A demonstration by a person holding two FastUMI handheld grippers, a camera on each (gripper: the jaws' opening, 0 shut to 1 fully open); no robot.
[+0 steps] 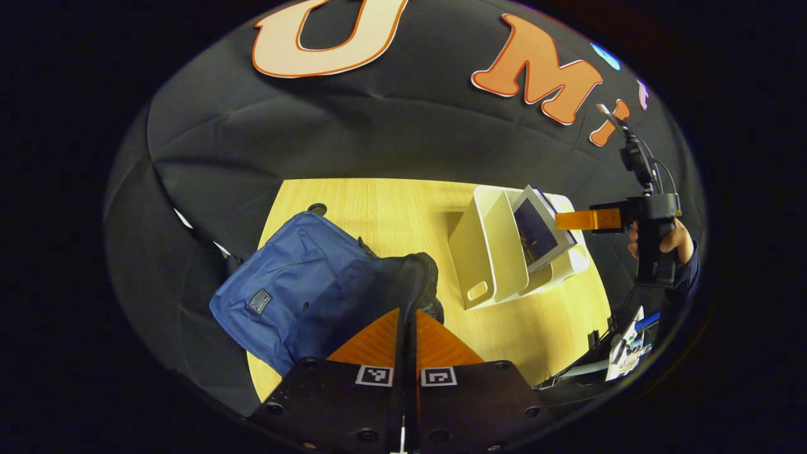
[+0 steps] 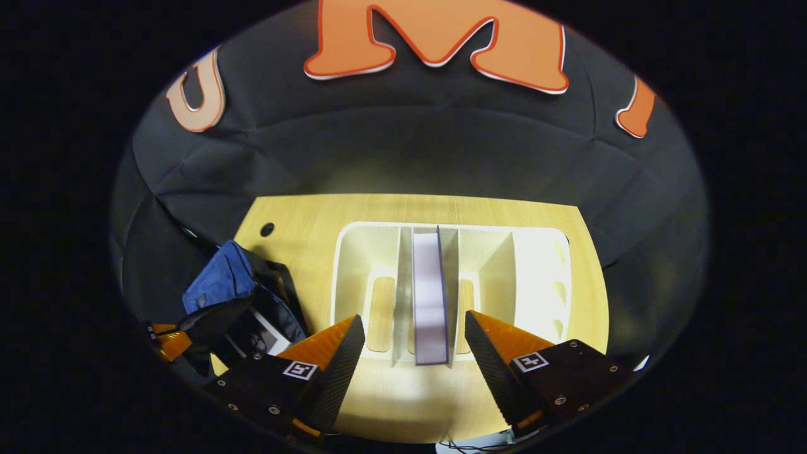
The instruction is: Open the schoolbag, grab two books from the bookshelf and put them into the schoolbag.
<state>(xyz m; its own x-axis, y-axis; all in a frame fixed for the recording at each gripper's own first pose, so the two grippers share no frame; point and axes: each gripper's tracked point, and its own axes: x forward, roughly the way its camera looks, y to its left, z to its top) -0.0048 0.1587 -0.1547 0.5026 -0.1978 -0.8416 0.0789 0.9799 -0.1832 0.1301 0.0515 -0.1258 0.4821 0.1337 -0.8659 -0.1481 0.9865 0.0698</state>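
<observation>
Right gripper [image 2: 413, 343], jaws wide apart, poised directly before purple-covered upright book [image 2: 430, 296] in white plastic slotted bookshelf [image 2: 539, 277], spine edge-on between fingers; left gripper [image 1: 406, 328] clamped on blue fabric schoolbag's [image 1: 296, 277] rim, far left.

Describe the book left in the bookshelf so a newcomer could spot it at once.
On the wooden table stands a white bookshelf with upright dividers. The book stands on edge in its narrow middle slot, the neighbouring slots bare, directly ahead of the open right tongs.
</observation>
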